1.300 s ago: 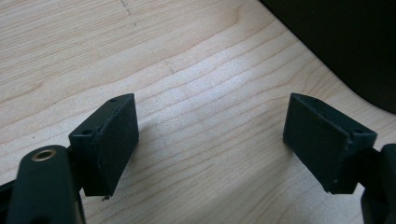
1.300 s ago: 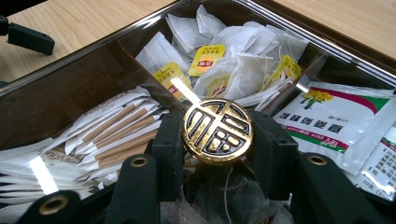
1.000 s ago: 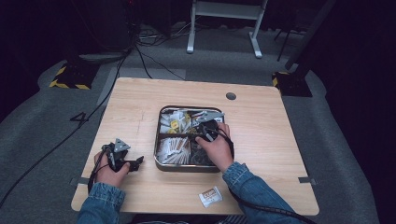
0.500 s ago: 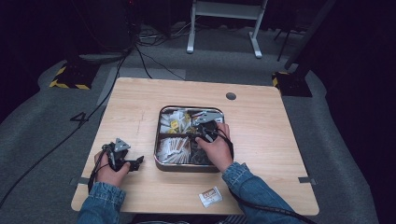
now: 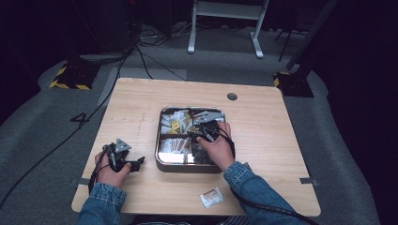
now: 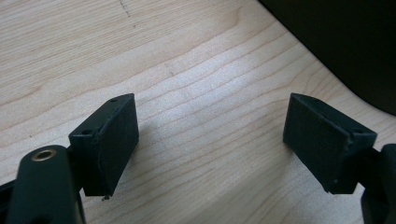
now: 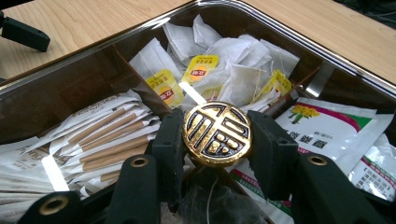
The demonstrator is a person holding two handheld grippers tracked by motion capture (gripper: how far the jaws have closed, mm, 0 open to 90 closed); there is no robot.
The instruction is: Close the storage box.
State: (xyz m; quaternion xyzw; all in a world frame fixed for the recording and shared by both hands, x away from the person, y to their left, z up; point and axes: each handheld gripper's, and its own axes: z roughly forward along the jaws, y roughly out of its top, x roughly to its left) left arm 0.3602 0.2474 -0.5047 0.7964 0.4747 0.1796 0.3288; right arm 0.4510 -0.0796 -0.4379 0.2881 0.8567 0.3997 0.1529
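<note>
A metal tray with compartments sits mid-table. It holds white tea bags with yellow tags, paper stick sachets and flower-printed packets. At its centre stands a round gold knob with an embossed pattern. My right gripper is shut on this knob, one black pad on each side; from above, the right gripper lies over the tray's middle. My left gripper rests on the table left of the tray. In its own view the left gripper is open over bare wood, holding nothing.
A small printed packet lies near the table's front edge, right of centre. A round cable hole sits at the back of the table. Cables trail off the left side onto the grey floor.
The right hand has shifted very slightly over the tray's middle. The left hand and its gripper have stayed where they were.
</note>
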